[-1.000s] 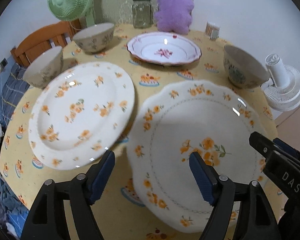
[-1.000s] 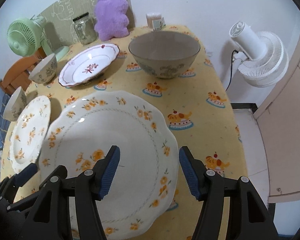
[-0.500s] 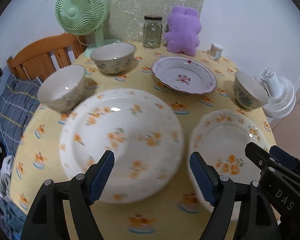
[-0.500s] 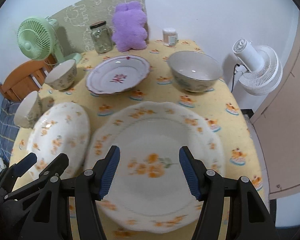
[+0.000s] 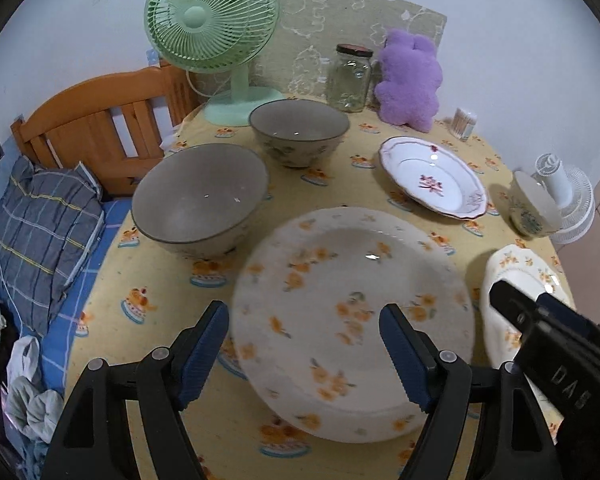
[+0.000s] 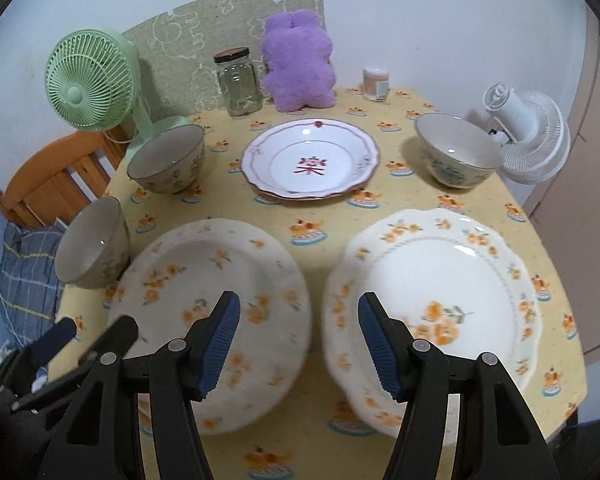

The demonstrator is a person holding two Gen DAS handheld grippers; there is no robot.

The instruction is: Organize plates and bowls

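Note:
On the yellow tablecloth, a round orange-flowered plate (image 5: 352, 312) (image 6: 204, 280) lies left of a scalloped orange-flowered plate (image 6: 440, 280) (image 5: 516, 276). Behind them rests a pink-trimmed plate (image 6: 312, 160) (image 5: 432, 176). Two bowls stand at the left (image 5: 200, 200) (image 5: 300, 132) and one at the right (image 6: 456, 152). My left gripper (image 5: 304, 344) hovers open over the round plate's near edge, holding nothing. My right gripper (image 6: 298, 332) hangs open above the gap between the two flowered plates, also with nothing in it.
At the back stand a green fan (image 5: 216, 20), a glass jar (image 6: 240, 84), a purple plush toy (image 6: 300, 60) and a small toothpick pot (image 6: 376, 80). A white fan (image 6: 528, 136) is off the table's right edge. A wooden headboard (image 5: 100, 128) and pillow (image 5: 40, 216) lie left.
Both grippers have drawn back and shifted left, a little higher. The scalloped plate slid rightward in both views and the round plate came under the left gripper. The jaws kept their width.

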